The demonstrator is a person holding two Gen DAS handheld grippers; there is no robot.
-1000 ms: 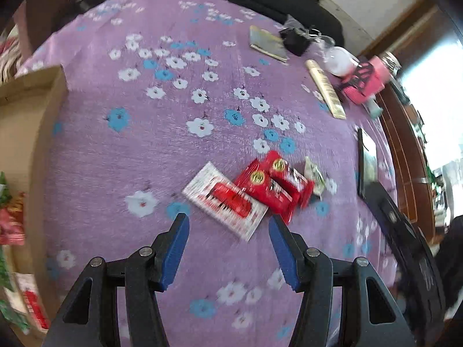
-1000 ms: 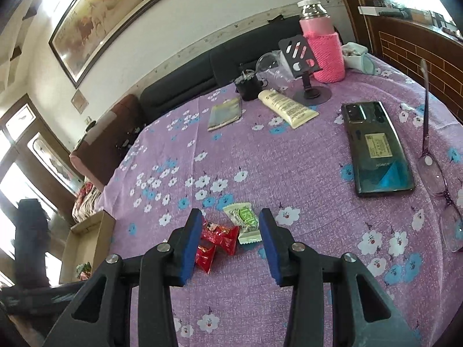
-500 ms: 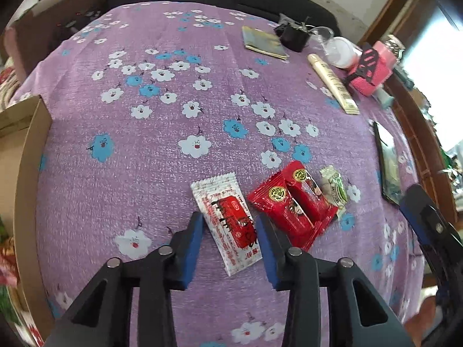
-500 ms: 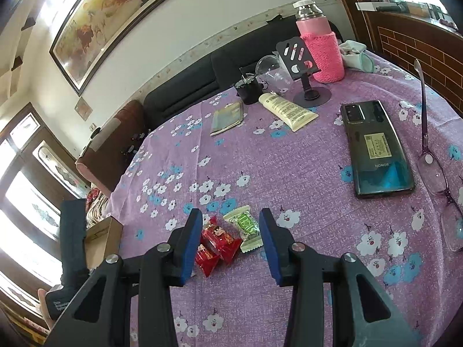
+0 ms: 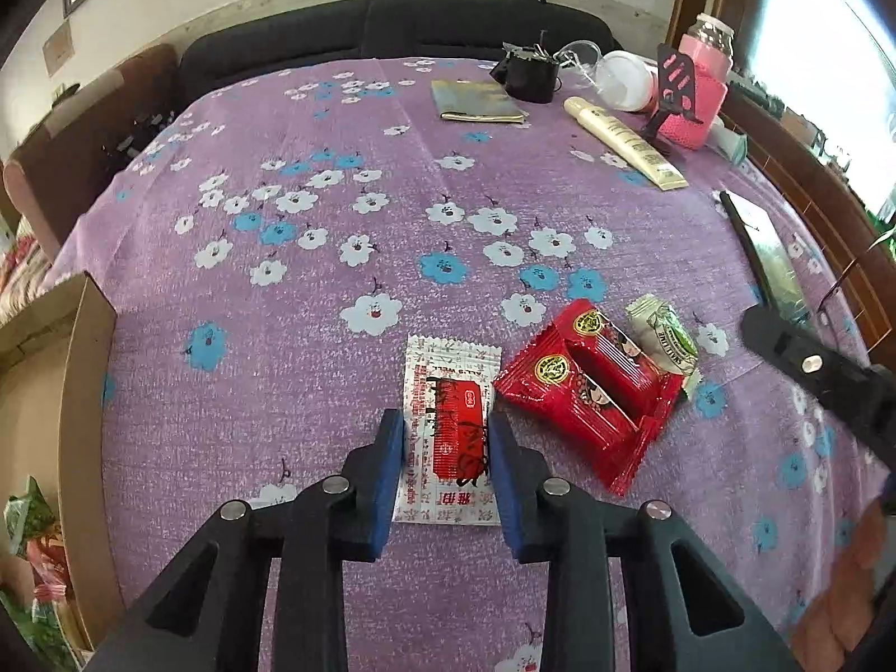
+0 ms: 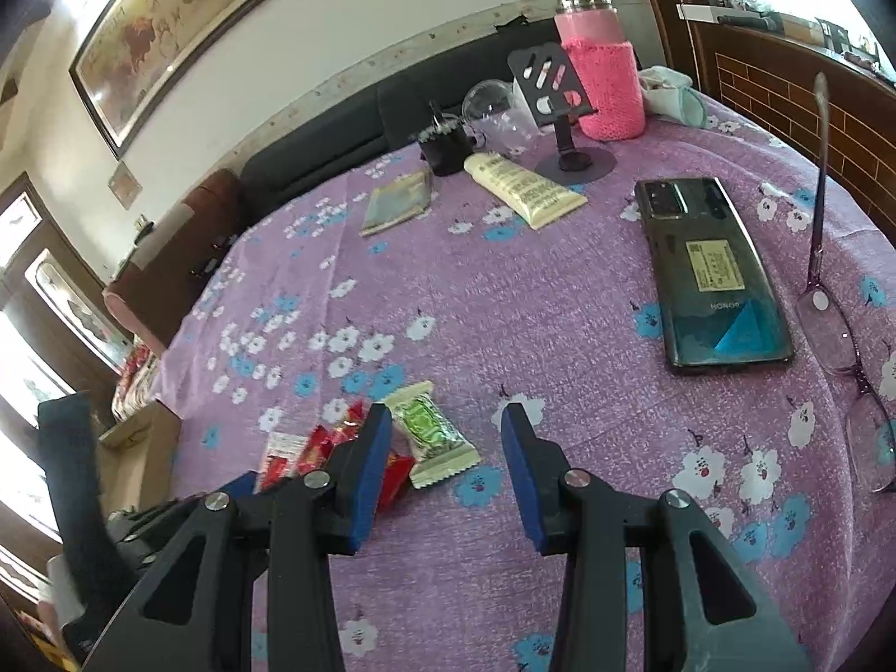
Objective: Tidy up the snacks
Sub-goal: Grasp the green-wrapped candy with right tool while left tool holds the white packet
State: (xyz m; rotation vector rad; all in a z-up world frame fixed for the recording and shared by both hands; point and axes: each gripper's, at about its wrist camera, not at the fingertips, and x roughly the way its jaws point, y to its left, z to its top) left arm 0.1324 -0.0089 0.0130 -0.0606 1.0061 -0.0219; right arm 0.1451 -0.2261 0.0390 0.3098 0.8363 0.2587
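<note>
A white packet with a red label (image 5: pixel 451 425) lies flat on the purple flowered cloth (image 5: pixel 336 280). My left gripper (image 5: pixel 445 448) straddles it; its jaws are closing, and the blue pads (image 5: pixel 392 448) stand at the packet's two long edges without buckling it. To its right lie two red packets (image 5: pixel 588 392) and a green-and-white packet (image 5: pixel 663 341). My right gripper (image 6: pixel 445 448) is open just above the cloth. The green-and-white packet (image 6: pixel 431 431) lies between its fingers, close to the left one. That finger partly hides the red packets (image 6: pixel 313 442).
A cardboard box (image 5: pixel 73 392) with several snacks inside (image 5: pixel 28 532) stands off the table's left edge. A phone (image 6: pixel 717 274) and glasses (image 6: pixel 840 336) lie at the right. At the back are a cream tube (image 6: pixel 526 190), a pink bottle (image 6: pixel 602 73), a phone stand (image 6: pixel 560 112) and a booklet (image 6: pixel 397 204).
My left gripper rolled level, came down over the white-and-red packet, and its jaws narrowed around it. My right gripper sank slightly toward the green-and-white packet, its jaws unchanged.
</note>
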